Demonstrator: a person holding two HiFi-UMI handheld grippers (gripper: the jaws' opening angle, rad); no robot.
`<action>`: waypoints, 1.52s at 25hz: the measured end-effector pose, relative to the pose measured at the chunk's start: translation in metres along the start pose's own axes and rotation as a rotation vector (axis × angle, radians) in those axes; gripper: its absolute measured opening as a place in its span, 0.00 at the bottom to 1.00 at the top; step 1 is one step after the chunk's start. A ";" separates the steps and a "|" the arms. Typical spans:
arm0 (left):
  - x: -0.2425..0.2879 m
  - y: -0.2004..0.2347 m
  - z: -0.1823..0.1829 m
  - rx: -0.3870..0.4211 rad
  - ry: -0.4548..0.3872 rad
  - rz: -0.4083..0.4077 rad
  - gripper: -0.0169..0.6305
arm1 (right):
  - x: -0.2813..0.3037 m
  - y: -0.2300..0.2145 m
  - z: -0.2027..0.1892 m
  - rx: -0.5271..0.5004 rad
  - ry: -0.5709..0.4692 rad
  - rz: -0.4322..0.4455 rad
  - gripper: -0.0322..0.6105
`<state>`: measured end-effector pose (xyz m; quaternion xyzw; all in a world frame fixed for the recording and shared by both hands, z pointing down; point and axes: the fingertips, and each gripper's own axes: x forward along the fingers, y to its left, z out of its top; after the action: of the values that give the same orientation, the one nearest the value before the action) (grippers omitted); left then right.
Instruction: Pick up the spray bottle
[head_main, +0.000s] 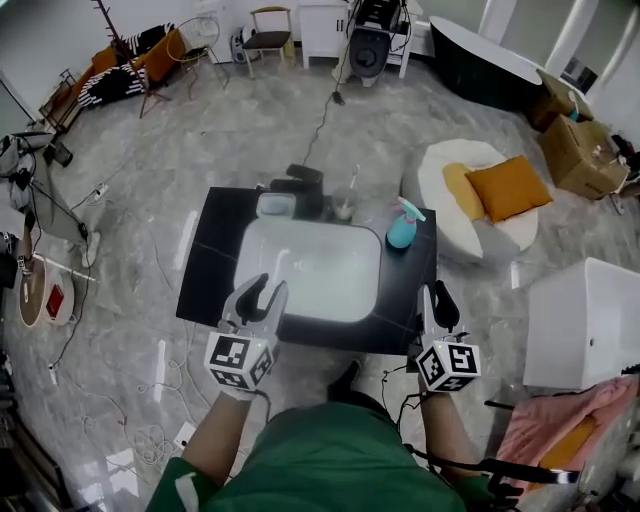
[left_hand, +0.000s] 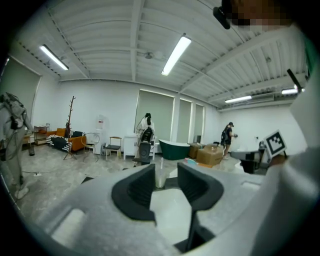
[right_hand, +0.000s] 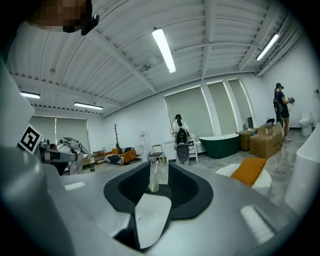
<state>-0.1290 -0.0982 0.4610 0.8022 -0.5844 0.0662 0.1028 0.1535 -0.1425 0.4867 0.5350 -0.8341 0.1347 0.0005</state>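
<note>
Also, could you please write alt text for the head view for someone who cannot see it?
A person in green holds a left gripper and a right gripper, jaws open and empty, at the near edge of a black counter with a white basin. A blue spray bottle stands untouched at the counter's far right corner.

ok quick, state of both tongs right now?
Left tongs: open, nothing between them.
Right tongs: open, nothing between them.
</note>
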 end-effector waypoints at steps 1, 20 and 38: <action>0.011 -0.002 0.002 0.002 0.004 0.003 0.24 | 0.009 -0.008 0.000 0.006 0.010 0.003 0.20; 0.128 0.032 -0.011 0.041 0.108 -0.111 0.24 | 0.115 -0.065 -0.026 -0.015 0.086 -0.174 0.20; 0.165 0.103 -0.036 0.032 0.199 -0.114 0.24 | 0.233 -0.094 -0.087 -0.042 0.207 -0.270 0.25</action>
<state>-0.1755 -0.2719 0.5425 0.8251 -0.5235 0.1492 0.1511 0.1257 -0.3674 0.6255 0.6254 -0.7527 0.1701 0.1156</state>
